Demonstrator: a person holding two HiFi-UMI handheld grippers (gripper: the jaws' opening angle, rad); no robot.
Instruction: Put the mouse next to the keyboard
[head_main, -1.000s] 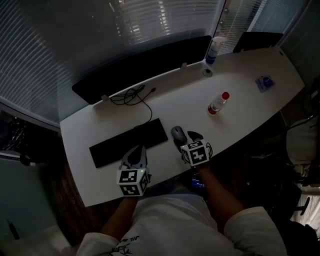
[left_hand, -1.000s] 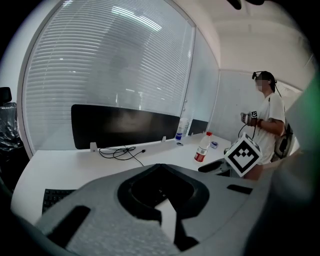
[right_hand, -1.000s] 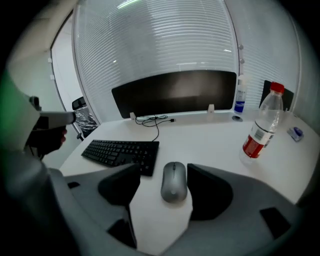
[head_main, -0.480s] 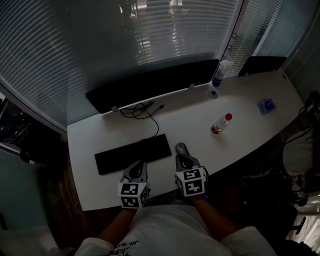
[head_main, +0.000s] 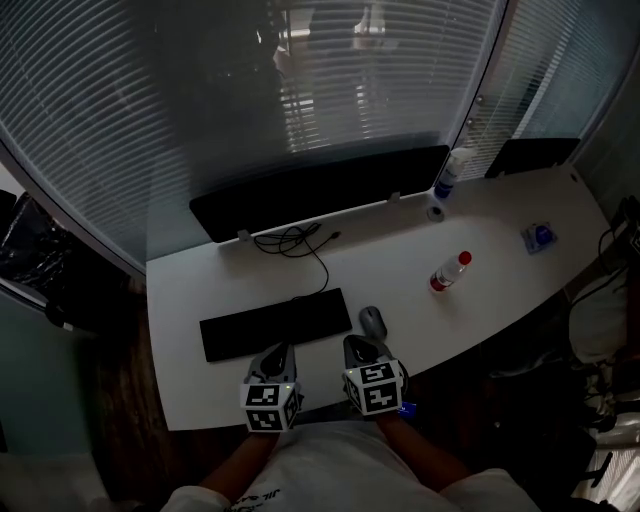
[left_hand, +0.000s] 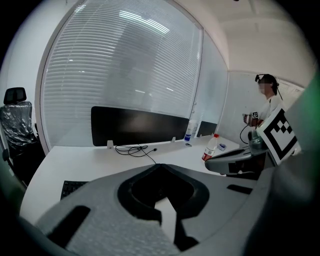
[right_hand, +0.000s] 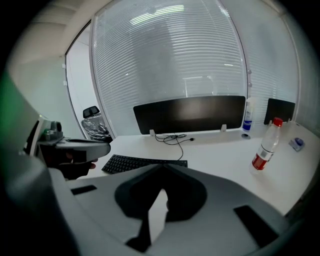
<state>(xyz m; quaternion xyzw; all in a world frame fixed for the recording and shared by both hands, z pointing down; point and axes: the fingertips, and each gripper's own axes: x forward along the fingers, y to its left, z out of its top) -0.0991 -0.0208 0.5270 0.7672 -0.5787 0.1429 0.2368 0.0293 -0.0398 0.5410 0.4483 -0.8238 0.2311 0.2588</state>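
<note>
Plainly, the right gripper (head_main: 353, 344) has its jaws pressed together with nothing between them, as its own view shows, and it hovers over the near edge of the desk (head_main: 190, 390), just off the right-hand near corner of the keyboard (head_main: 275, 325). The left gripper (head_main: 280, 350) is likewise closed and empty, and sits near the keyboard's front edge, about midway along it.

The mouse (head_main: 373, 322) lies flat on the desk just beyond the keyboard's right end, free of both grippers. With the mouse there, the task looks as good as done.

The trouble from here would come from the right gripper, which is the closest thing to the mouse. Its closed tips point towards the gap between the mouse and the keyboard. A careless forward or sideways swing could catch the mouse and slide it away from the keyboard's end, or turn it askew. A pull back towards the person that clips it could drag it to the desk's near edge and over.

The left gripper carries a smaller risk. A dip could shove the keyboard backwards and open the gap to the mouse.

Farther out, the cable (head_main: 300, 243) coils behind the keyboard and the bottle (head_main: 449, 271) stands well to the right of it. Neither is in danger unless a hand reaches far across.
</note>
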